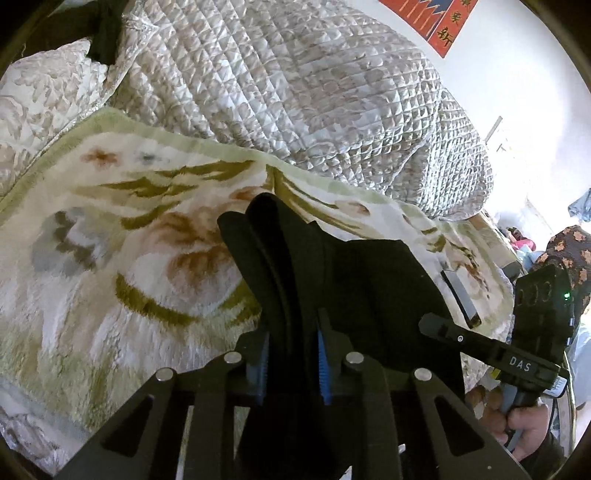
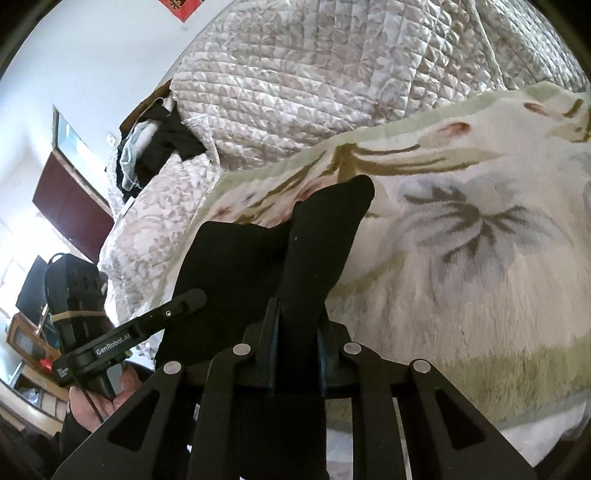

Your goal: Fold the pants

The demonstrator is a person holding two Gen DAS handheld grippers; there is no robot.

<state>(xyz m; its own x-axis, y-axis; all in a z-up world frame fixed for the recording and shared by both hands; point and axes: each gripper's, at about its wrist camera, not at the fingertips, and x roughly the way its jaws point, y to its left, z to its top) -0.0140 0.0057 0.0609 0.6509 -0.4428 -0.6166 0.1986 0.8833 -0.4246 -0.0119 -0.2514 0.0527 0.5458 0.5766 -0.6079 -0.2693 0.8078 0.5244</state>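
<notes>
The left tongs (image 1: 291,354) were clamped on a bunched fold of the black pants (image 1: 373,280), the cloth squeezed between the two blue-ribbed fingers (image 1: 323,369) and rising ahead of them in a narrow ridge. From that ridge the fabric spread away to the right of the left tongs as a flat dark panel, reaching toward the right tongs (image 1: 458,328), which showed there from the side with a hand (image 1: 524,428) wrapped round their handle.

The right tongs (image 2: 295,339) were likewise closed on the pants (image 2: 236,266); a thick roll of black cloth stood up between their fingers and ended in a rounded tip just ahead. To the left of the right tongs the fabric stretched out toward the left tongs (image 2: 173,310), seen side-on and held by the other hand (image 2: 99,398). The garment was thus held up between the two pairs of tongs, above the bed.

Beneath and ahead of both tongs lay a plush floral blanket (image 1: 110,240), cream with olive and grey flower shapes and a pale green border. Beyond its far edge a quilted grey-beige comforter (image 1: 295,85) was heaped high. Past the left tongs in the right wrist view, a small pile of dark and pale clothing (image 2: 155,151) sat on the comforter's end, with a white wall (image 2: 92,55) behind. A red hanging with characters (image 1: 439,22) showed on the wall above the comforter.
</notes>
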